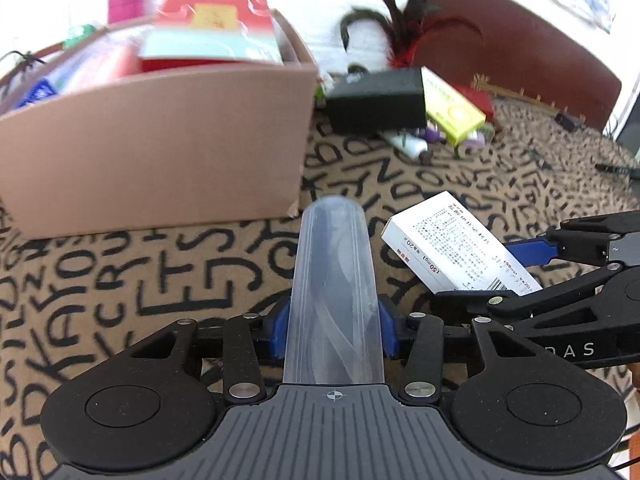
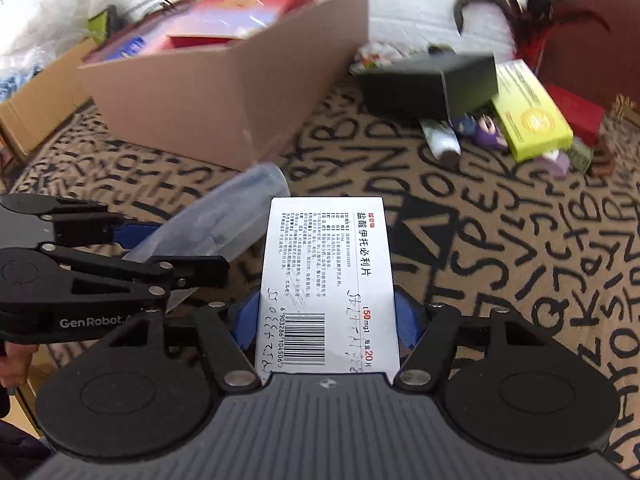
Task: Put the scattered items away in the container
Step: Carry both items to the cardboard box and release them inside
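My left gripper (image 1: 334,330) is shut on a clear plastic tube (image 1: 334,280) that points forward, held above the carpet just in front of the cardboard box (image 1: 160,140). My right gripper (image 2: 326,322) is shut on a white medicine box (image 2: 326,280) with printed text and a barcode. The two grippers are side by side; the right one (image 1: 520,276) with the medicine box (image 1: 452,244) shows in the left wrist view, and the left one (image 2: 192,256) with the tube (image 2: 224,216) in the right wrist view. The cardboard box (image 2: 240,92) holds red boxes and several other items.
A pile lies to the right of the box: a black box (image 2: 432,84), a yellow-green box (image 2: 528,112), a white tube (image 2: 440,140), a purple figure (image 2: 490,132), a red box (image 2: 576,116). Feathers (image 2: 532,12) stand behind. A lettered carpet (image 2: 520,240) covers the floor.
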Demonstrator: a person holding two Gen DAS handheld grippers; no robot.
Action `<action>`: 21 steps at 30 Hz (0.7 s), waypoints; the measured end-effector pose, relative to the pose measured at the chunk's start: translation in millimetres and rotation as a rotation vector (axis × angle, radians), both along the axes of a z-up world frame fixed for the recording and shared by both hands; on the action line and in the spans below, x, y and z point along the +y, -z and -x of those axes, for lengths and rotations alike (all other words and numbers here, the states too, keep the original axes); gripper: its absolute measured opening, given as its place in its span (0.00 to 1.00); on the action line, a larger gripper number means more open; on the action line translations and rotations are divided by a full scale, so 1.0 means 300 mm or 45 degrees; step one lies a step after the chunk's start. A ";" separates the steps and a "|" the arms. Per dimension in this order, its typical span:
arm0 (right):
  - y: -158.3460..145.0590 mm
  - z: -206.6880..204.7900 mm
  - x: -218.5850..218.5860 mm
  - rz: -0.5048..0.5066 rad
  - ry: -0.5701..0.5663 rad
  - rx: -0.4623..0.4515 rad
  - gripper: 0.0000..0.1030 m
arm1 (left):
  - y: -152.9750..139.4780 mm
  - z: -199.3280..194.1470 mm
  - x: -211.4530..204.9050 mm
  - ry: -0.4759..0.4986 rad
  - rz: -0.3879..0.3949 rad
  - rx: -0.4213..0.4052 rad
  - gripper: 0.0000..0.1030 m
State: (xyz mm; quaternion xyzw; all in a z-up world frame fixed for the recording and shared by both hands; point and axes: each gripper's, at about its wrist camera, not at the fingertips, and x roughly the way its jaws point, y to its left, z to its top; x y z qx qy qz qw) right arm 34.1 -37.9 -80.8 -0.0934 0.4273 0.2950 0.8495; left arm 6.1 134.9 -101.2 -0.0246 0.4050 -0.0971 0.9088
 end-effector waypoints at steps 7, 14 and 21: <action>-0.162 0.052 0.053 -0.092 -0.081 -0.129 0.69 | -0.152 0.089 0.092 -0.053 0.060 -0.158 0.44; -0.319 0.005 0.135 -0.210 -0.150 -0.221 0.69 | -0.335 0.076 0.195 -0.109 0.068 -0.316 0.44; -0.482 -0.149 0.293 -0.237 -0.203 -0.296 0.69 | -0.505 -0.078 0.319 -0.216 0.044 -0.431 0.44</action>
